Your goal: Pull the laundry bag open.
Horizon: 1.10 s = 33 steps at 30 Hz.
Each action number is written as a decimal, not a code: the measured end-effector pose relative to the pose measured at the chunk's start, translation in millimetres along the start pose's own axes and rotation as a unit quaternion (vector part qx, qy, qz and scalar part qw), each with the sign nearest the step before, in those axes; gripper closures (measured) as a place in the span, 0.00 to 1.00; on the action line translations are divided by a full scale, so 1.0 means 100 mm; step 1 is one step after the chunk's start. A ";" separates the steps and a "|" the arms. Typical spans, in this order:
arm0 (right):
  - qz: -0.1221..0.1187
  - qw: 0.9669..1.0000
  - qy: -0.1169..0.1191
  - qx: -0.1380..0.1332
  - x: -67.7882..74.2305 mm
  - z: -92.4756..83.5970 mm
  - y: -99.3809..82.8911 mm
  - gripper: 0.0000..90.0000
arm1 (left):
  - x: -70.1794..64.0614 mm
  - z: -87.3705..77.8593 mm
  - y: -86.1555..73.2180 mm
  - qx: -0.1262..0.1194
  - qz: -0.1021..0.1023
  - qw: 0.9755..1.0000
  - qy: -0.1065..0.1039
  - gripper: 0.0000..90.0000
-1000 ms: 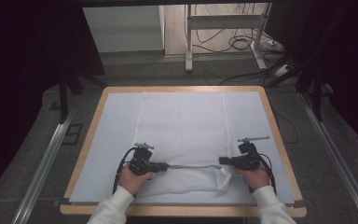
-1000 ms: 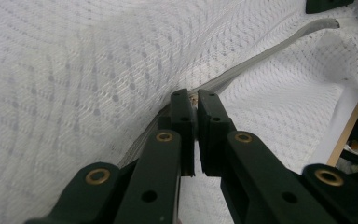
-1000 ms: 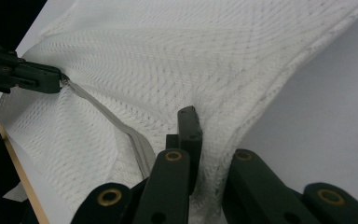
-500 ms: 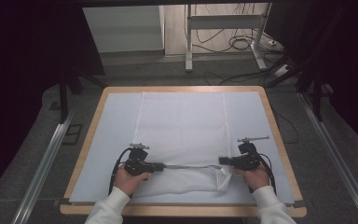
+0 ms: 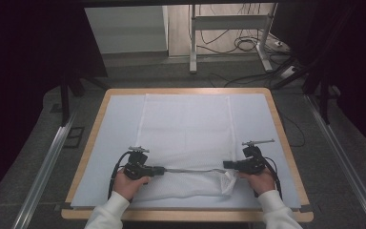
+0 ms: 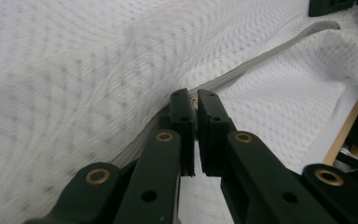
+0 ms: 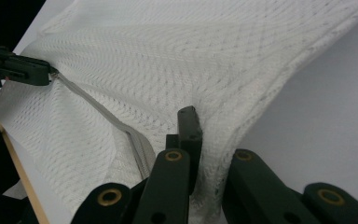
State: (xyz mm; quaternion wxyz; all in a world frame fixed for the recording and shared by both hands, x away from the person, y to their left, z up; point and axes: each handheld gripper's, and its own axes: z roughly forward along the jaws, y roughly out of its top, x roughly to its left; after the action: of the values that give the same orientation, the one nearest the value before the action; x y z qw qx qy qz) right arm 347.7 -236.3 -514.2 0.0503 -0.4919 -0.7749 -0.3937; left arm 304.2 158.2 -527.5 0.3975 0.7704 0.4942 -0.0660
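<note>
Spanning a wood-rimmed table (image 5: 286,138) over grey floor (image 5: 181,76) — mesh bag (image 5: 186,129), each end clenched in left claw (image 5: 161,170) and right claw (image 5: 226,165).

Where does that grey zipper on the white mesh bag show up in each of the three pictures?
High view: the zipper runs level across the mesh bag, low in the picture, between the left claw and the right claw.
Left gripper view: it slants from the centre to the upper right.
Right gripper view: it slants from the upper left down to the centre.
Shared landmark: the table's wooden edge.
</note>
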 end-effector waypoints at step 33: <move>0.000 1.000 -0.004 0.008 0.00 0.03 -0.01 0.98 | 0.21 -0.29 -0.13 -0.016 -0.025 1.000 0.008 0.96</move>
State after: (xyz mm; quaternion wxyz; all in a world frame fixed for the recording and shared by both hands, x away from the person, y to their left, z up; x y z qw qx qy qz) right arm 348.2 -234.5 -517.4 0.0511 -0.4934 -0.7781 -0.3855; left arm 295.6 195.6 -525.7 0.4038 0.7520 0.5174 -0.0615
